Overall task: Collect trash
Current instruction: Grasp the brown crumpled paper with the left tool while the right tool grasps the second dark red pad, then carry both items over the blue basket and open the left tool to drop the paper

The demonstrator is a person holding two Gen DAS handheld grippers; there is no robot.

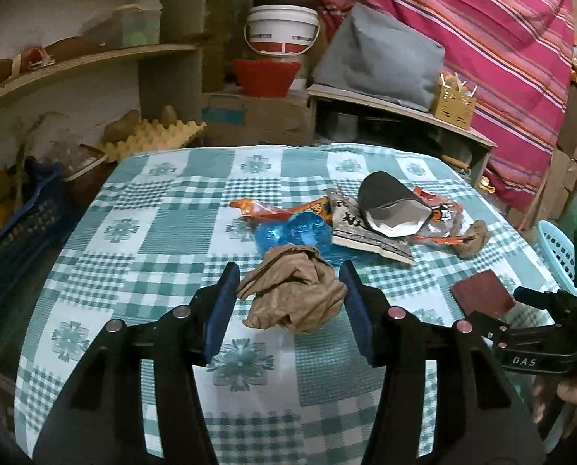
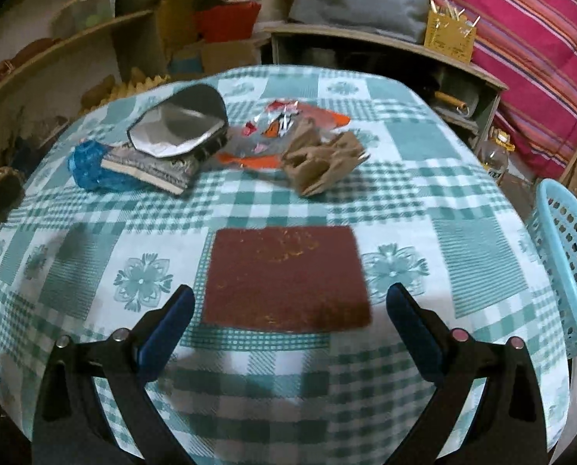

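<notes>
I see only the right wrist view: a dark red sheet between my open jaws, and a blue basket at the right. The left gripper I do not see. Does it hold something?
Observer: Yes. The left gripper is shut on a crumpled brown paper; both blue pads press on its sides.
Operator: Thank you. Is some trash in the pile hidden from my view?
Observer: Yes. An orange wrapper lies just beyond the blue plastic, at the left end of the pile. The left wrist view shows it; yours does not.
</notes>
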